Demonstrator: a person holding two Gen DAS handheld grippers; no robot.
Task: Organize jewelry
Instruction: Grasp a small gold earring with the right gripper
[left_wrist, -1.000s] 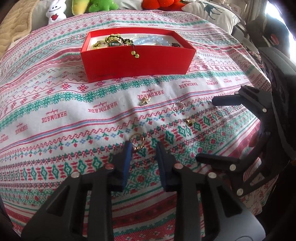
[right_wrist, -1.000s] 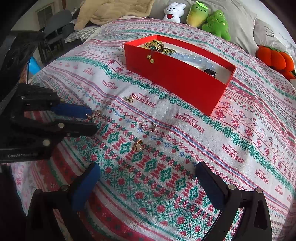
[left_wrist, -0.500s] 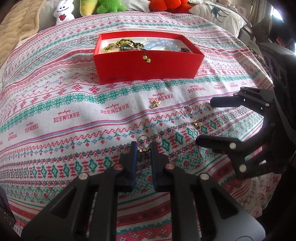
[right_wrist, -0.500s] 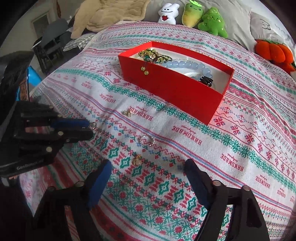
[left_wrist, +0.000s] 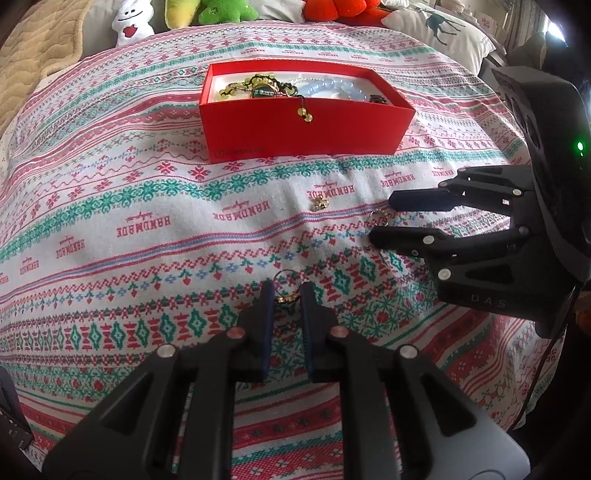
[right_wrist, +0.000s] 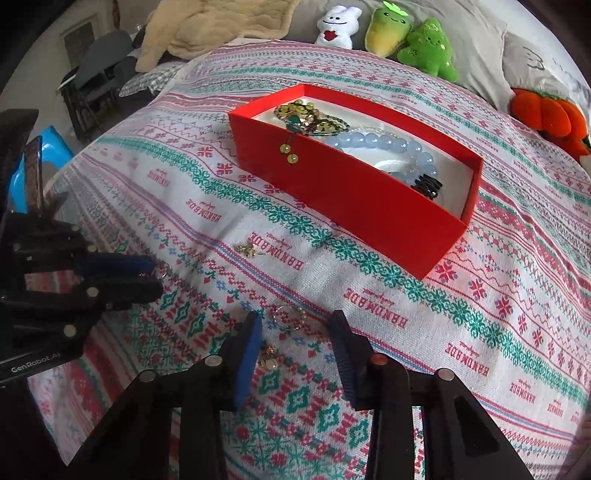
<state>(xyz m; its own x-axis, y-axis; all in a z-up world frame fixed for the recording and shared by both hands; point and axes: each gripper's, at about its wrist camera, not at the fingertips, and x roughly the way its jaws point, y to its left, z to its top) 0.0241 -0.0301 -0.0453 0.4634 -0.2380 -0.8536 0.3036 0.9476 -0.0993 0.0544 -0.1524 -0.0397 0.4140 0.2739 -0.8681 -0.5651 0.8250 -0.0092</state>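
- The left gripper, black with blue pads, is closed on a small gold hoop earring near the front edge of the bed; the ring pokes out past the fingertips, and the pinch looks meant to carry it to the box.
- The patterned red, green and white knitted bedspread carries everything; its soft weave probably explains the steep downward pointing of both tools, to get under tiny pieces.
- A small gold star-like stud earring lies loose towards the middle of the bedspread, just in front of the box, not yet collected.
- The red rectangular cardboard box sits towards the back edge; green-and-gold beads and a pale blue bead bracelet already lie inside, one beaded strand drooping over the front wall.
- The right gripper has just been closing, yet its jaws stand apart; a thin ring-shaped hoop earring lies at the fingertips and another small gold earring beside the left pad, neither pressed.
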